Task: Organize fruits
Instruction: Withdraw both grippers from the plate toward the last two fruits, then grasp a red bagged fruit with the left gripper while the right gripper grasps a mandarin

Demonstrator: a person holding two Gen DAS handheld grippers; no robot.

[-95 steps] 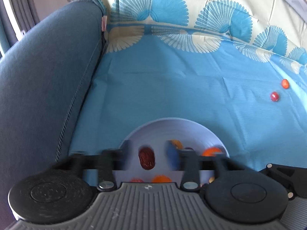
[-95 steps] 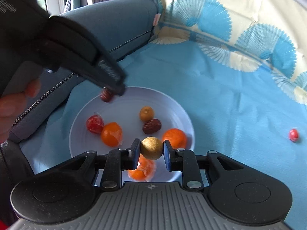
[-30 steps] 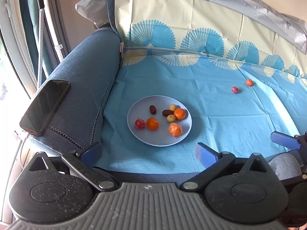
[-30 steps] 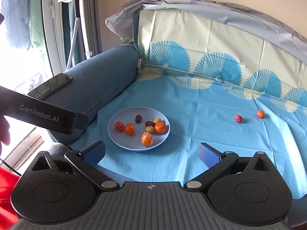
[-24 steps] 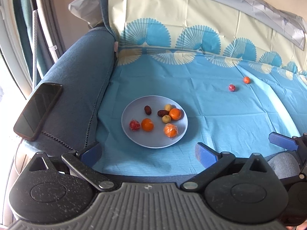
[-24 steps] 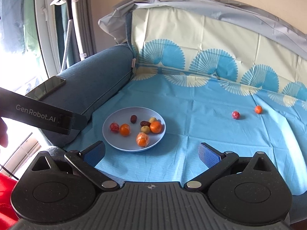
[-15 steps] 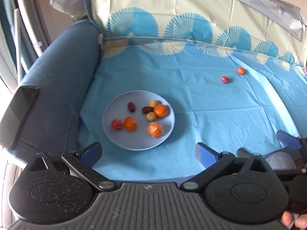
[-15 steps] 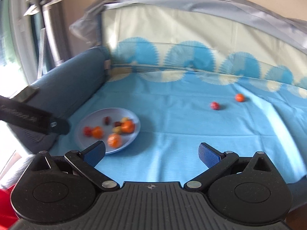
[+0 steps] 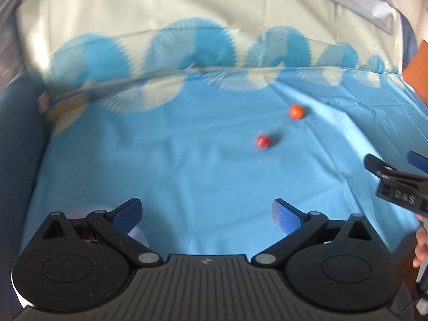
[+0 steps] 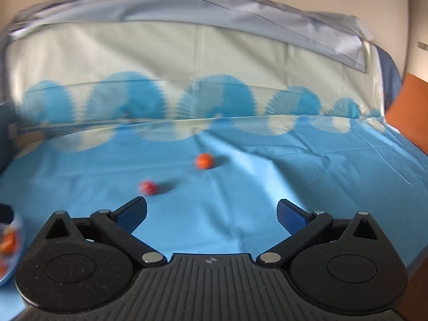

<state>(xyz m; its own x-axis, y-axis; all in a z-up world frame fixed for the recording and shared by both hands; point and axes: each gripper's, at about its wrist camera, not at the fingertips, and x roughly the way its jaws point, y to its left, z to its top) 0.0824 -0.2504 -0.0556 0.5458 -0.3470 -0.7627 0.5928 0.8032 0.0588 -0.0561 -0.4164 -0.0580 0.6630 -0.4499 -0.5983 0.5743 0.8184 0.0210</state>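
Both claws, left gripper (image 9: 206, 211) and right gripper (image 10: 211, 212), are spread wide with nothing in them, so I'd drop one straight over the red fruit (image 10: 148, 186) sitting near the orange fruit (image 10: 204, 161) on the blue cloth (image 10: 267, 187), though everything's blurry and the plate (image 10: 16, 243) is mostly cut off.

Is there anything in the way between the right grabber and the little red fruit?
Nothing visible. Only bare blue cloth lies between the open right gripper and the red fruit. The orange fruit sits farther back, off to the side.
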